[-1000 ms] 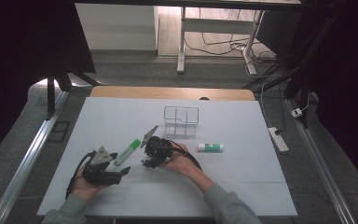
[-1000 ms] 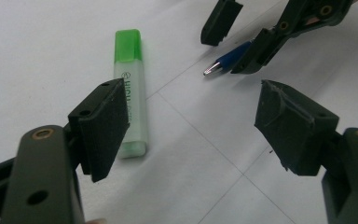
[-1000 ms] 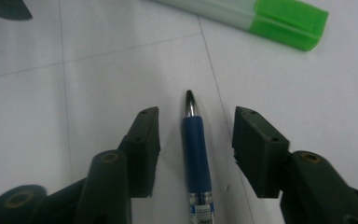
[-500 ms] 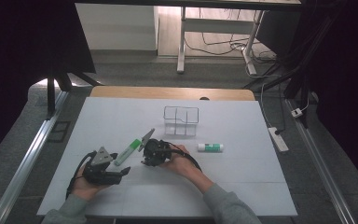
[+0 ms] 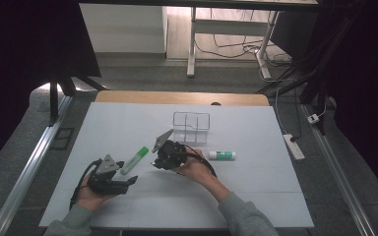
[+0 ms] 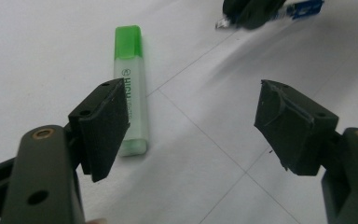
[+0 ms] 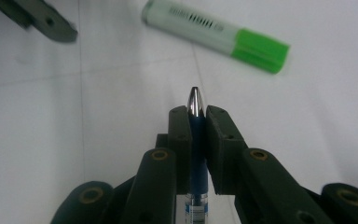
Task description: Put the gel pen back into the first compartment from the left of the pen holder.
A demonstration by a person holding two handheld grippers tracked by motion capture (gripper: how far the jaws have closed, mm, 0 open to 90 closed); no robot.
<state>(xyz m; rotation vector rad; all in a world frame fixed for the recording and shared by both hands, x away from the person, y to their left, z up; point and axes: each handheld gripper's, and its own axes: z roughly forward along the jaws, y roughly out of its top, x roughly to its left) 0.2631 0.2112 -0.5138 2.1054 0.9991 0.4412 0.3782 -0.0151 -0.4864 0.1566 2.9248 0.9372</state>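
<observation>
Right tongs [image 7: 198, 122] have just been closed and raised slightly, a blue pen [image 7: 196, 135] now pinched lengthwise between them, silver tip forward. Left tongs [image 6: 191, 130] are held spread beside the green highlighter [image 6: 129, 88]. A glue stick [image 5: 222, 155] and clear organizer [image 5: 191, 122] are seen farther back on the surface [image 5: 275, 196].

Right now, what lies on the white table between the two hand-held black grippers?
A green highlighter, flat on the table, lies between the left gripper and right gripper in the high view.
</observation>
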